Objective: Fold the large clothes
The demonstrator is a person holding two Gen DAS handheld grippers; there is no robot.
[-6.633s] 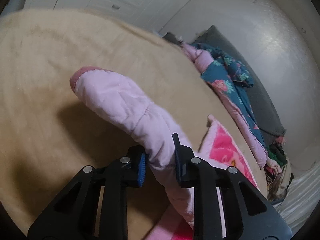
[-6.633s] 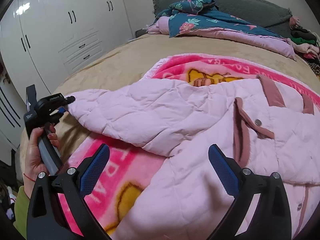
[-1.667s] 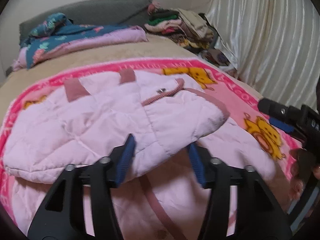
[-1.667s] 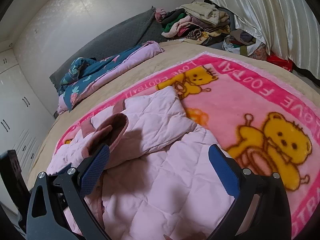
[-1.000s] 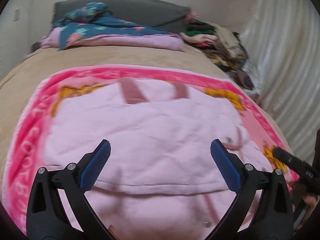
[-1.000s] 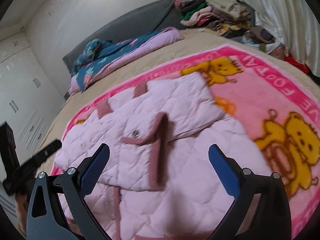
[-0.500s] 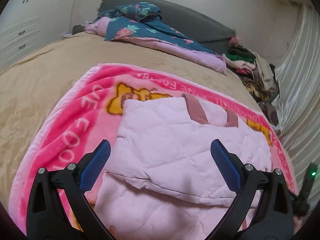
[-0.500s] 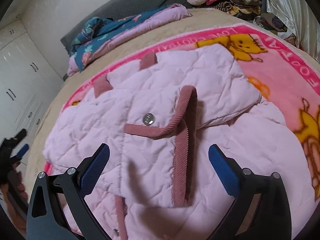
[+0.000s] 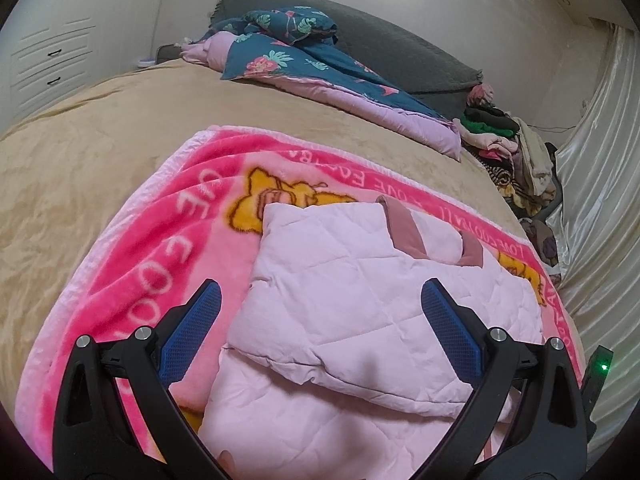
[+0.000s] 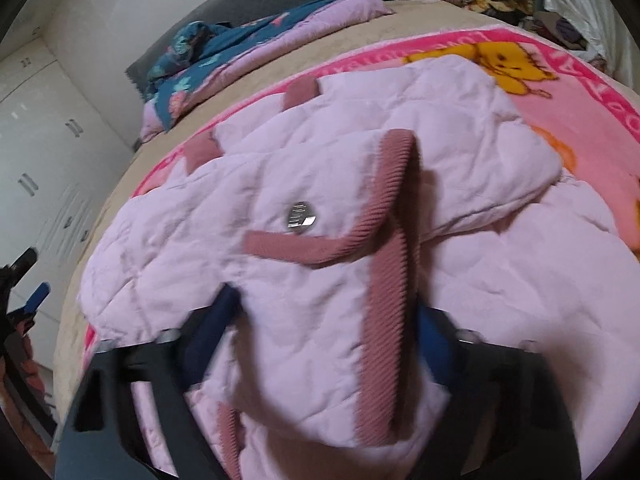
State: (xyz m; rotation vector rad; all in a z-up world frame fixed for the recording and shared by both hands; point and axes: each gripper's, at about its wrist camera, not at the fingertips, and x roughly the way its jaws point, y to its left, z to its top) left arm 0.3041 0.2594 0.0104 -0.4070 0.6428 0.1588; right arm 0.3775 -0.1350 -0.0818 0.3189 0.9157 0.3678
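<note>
A pink quilted jacket (image 9: pixel 360 300) lies folded on a pink cartoon blanket (image 9: pixel 160 240), with its sleeves laid over the body. My left gripper (image 9: pixel 320 320) hovers open over the jacket's near left part, nothing between its blue pads. In the right wrist view the jacket (image 10: pixel 320 184) shows a silver snap (image 10: pixel 300 215) and dark pink corduroy trim (image 10: pixel 384 280). My right gripper (image 10: pixel 324 320) is low on the front flap; its jaws are closing, and the puffy fabric fills the gap and touches both pads. The picture there is blurred. The left gripper's blue pad (image 10: pixel 38 294) shows at the far left.
The blanket lies on a beige bedspread (image 9: pixel 80 160). A floral quilt (image 9: pixel 304 60) and a grey cover lie at the head of the bed. A pile of clothes (image 9: pixel 512 148) sits by a pale curtain (image 9: pixel 600 200). White wardrobes (image 9: pixel 48 40) stand to the left.
My right gripper has come down onto the jacket and its jaws have narrowed around the front flap. The left gripper swung over to the jacket's left side, then held still, open.
</note>
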